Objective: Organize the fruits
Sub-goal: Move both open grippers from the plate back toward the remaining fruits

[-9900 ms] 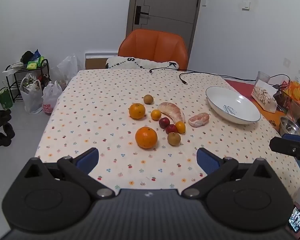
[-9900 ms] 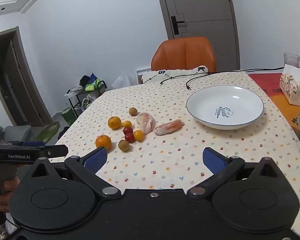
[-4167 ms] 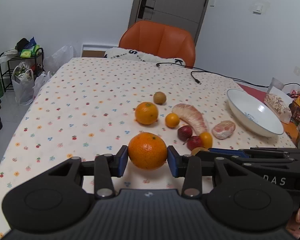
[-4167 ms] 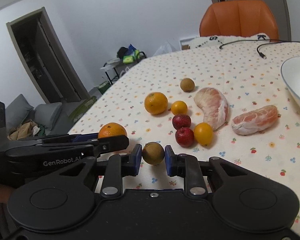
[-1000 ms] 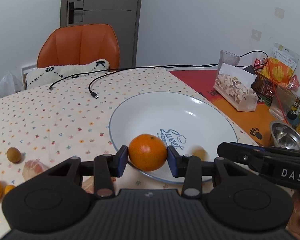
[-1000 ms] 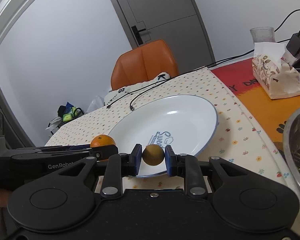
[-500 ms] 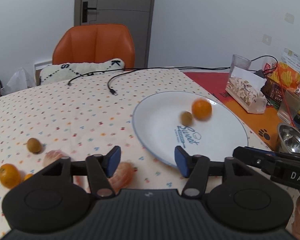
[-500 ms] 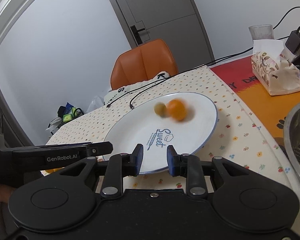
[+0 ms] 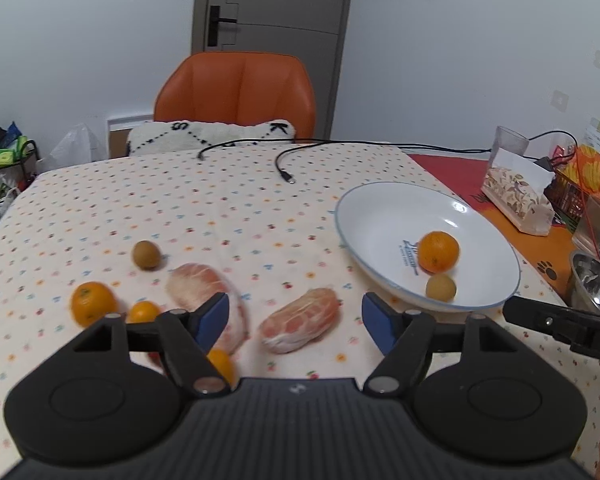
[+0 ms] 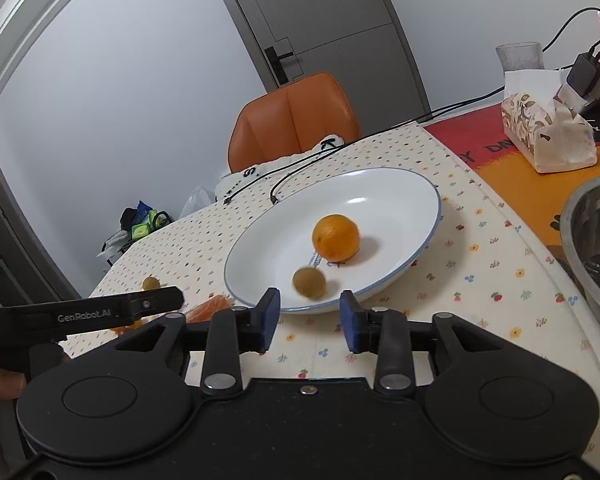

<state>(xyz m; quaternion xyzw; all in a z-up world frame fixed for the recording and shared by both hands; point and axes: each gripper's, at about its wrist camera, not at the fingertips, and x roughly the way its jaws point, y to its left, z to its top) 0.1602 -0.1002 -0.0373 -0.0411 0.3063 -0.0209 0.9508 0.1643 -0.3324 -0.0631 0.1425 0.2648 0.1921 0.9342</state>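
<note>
Dining table with a dotted tablecloth [image 9: 220, 208], orange chair [image 9: 236, 92] at the far end, grey door behind. White plate [image 9: 364, 216] on the right side of the cloth holds two fruits: an orange [image 9: 438, 251] near its middle and a small brown fruit [image 9: 441, 287] close to the near rim, blurred in the right wrist view, so maybe rolling. Loose on the cloth to the plate's left: two peeled pomelo segments [image 9: 300, 320], a second orange [image 9: 93, 303], small orange fruits, another brown fruit [image 9: 146, 254]. Left gripper [image 9: 296, 320] has nothing in it, jaws opening, hanging over the nearer pomelo segment without touching. Right gripper [image 10: 307, 320] also carries nothing, jaws opening, sitting just off the plate's near rim. Risks, as judgement: brown fruit sits near the low rim and could roll out if the right gripper nudges the plate. Pomelo segments look soft and curved, so a hard pinch could squash one and a light one could drop it. Both grippers are close together, clash likely if both head to the plate at once. Black cable [image 9: 284, 164] and steel bowl [image 10: 592, 240] are close enough to snag or bump.
</note>
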